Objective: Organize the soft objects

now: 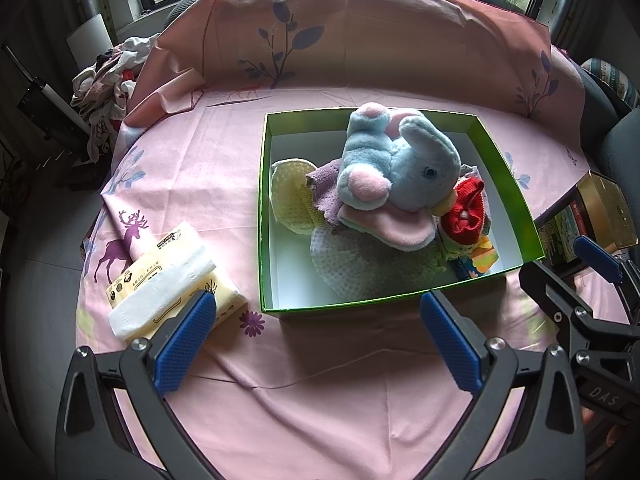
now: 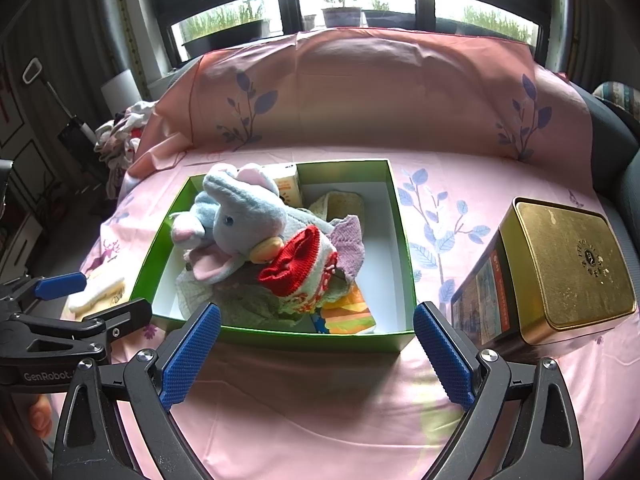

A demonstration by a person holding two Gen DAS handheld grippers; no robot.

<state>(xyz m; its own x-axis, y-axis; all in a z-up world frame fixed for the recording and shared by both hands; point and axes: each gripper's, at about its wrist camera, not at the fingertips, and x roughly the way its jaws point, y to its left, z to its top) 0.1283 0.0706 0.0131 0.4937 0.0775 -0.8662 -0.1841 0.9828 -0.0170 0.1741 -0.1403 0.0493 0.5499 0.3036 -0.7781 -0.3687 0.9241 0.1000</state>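
A green box (image 1: 348, 307) (image 2: 280, 338) sits on the pink tablecloth. A blue and pink plush elephant (image 1: 400, 168) (image 2: 240, 220) lies in it on top of knitted cloths, a red knitted piece (image 1: 466, 210) (image 2: 294, 264), a yellow knit (image 1: 290, 196) and a purple cloth (image 2: 352, 240). My left gripper (image 1: 318, 312) is open and empty, just in front of the box's near wall. My right gripper (image 2: 316, 328) is open and empty, in front of the box. Each gripper shows in the other's view, the right (image 1: 560, 268) and the left (image 2: 108, 300).
A yellow tissue pack (image 1: 168, 280) lies left of the box. A gold tin (image 2: 560, 272) (image 1: 604, 208) stands right of it. A draped chair back (image 2: 360, 92) rises behind the table. A pile of clothes (image 1: 106, 80) lies at the far left.
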